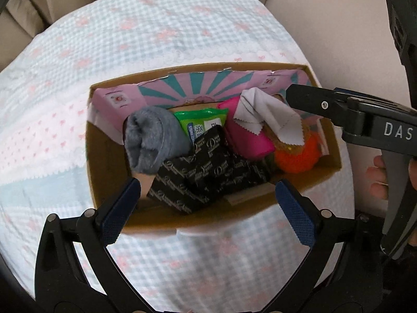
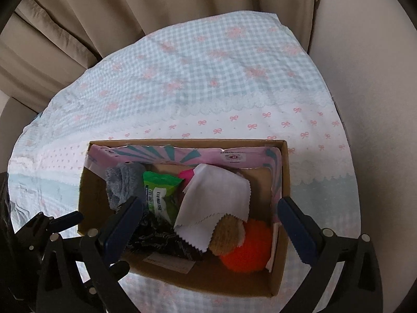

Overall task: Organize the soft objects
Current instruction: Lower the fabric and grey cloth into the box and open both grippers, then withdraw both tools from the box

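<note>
Both my grippers, left gripper [image 1: 208, 208] and right gripper [image 2: 211, 224], hang spread wide with nothing pinched, over the cardboard box [image 1: 104, 167] on the checked cloth [image 1: 156, 39]. Inside: grey sock [image 1: 151, 140] left, white cloth [image 2: 216, 203] draped over the orange ball [image 2: 247, 247] right.

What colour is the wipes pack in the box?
Bright green with a white label, clearest on the wipes pack in the left wrist view.

Both grippers [image 1: 208, 195] [image 2: 211, 214] wide open, seemingly empty-fingered.
</note>
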